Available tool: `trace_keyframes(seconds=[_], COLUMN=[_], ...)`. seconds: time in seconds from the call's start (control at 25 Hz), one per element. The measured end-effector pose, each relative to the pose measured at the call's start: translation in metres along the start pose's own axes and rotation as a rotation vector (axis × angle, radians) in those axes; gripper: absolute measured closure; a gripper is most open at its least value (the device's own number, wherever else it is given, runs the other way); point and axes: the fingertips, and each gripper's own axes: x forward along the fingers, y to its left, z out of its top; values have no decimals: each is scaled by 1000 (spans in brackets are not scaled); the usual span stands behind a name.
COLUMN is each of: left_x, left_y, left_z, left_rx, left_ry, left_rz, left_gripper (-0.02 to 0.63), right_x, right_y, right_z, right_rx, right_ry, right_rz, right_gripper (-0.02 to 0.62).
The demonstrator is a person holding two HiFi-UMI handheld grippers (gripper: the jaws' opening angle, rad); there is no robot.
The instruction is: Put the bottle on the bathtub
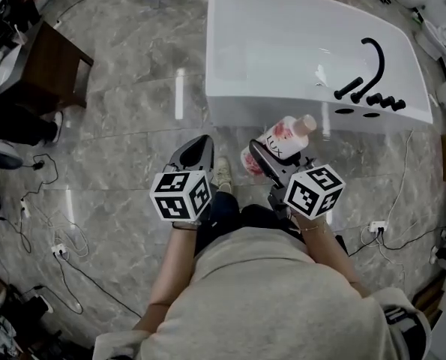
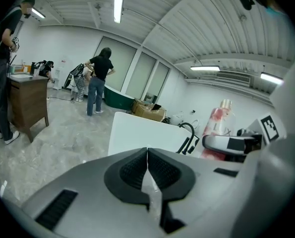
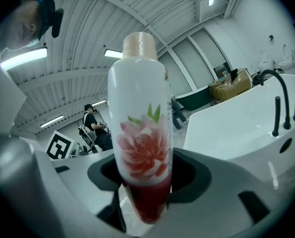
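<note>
A white bottle (image 1: pixel 277 142) with a pink flower print, red base and beige cap sits between the jaws of my right gripper (image 1: pixel 261 156), which is shut on its lower body. In the right gripper view the bottle (image 3: pixel 141 128) stands upright and fills the middle, with the right gripper (image 3: pixel 143 187) clamped around it. It hangs just short of the near wall of the white bathtub (image 1: pixel 230 66), close to the black faucet (image 1: pixel 369 70). My left gripper (image 1: pixel 196 150) is beside it on the left, jaws shut and empty, and in its own view the left gripper (image 2: pixel 147 170) shows pads pressed together.
The bathtub (image 2: pixel 137 133) stands on a grey marble floor. A dark wooden cabinet (image 1: pixel 46 62) is at the far left, with a person's legs (image 1: pixel 16 130) next to it. Cables (image 1: pixel 43 223) trail over the floor on the left and right. Another person (image 2: pixel 98 81) stands far off.
</note>
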Motion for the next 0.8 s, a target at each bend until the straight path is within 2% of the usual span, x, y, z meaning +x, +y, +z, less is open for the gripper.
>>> trace_keyframes(seconds=[0.32, 0.52, 0.8], left_x=[55, 84, 126], left_y=[56, 97, 128], left_z=[32, 23, 15], left_rx=[-1, -70, -106], left_ry=[68, 114, 175], left_rz=[-42, -43, -114], left_gripper=[598, 598, 598], right_x=[88, 134, 189], right_y=[-22, -47, -82], right_z=[26, 21, 14], right_rx=[-7, -14, -76], right_ry=[54, 111, 174], right_rz=[-2, -29, -74], right_gripper=[367, 367, 367])
